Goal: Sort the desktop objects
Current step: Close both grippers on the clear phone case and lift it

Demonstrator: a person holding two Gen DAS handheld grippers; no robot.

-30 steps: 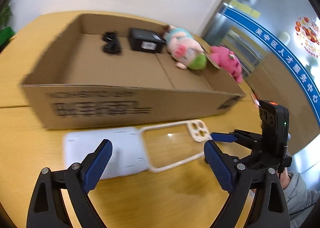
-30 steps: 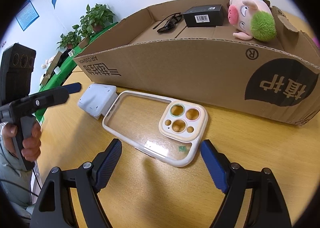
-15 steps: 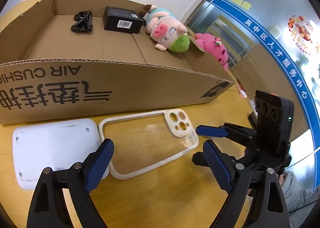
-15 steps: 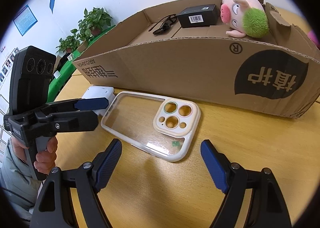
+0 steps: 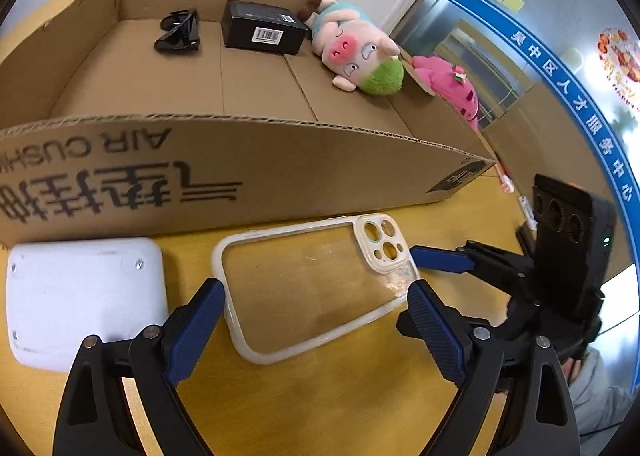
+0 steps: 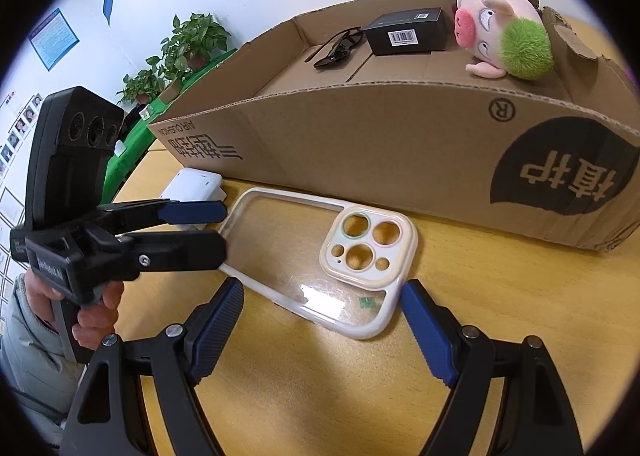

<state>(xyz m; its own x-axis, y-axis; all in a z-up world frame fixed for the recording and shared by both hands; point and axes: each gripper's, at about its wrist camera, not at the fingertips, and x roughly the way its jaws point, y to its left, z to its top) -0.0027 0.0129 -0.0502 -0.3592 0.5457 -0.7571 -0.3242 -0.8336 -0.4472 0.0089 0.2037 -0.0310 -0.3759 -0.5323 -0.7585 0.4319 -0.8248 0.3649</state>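
- Two grippers face each other across the phone case (image 5: 316, 284): your left gripper (image 5: 316, 320) has its jaws spread wide with nothing between the pads, and so does your right gripper (image 6: 322, 316).
- Your phone case lies flat on the table (image 6: 500, 316), just in front of the cardboard box (image 6: 400, 144), camera cut-outs toward your right gripper.
- Your left jaws straddle one short end of the case, your right jaws the camera end; whether any pad touches the rim cannot be told.
- Bare table lies on the near side of the case; the box wall closes off the far side.
- Just beside the case, on your left, lies a white device (image 5: 80, 296), close against the box wall.
- Inside the box you have sunglasses (image 5: 180, 32), a black box (image 5: 262, 28) and a pig plush (image 5: 356, 56); a pink plush (image 5: 452, 88) sits beyond its end wall.
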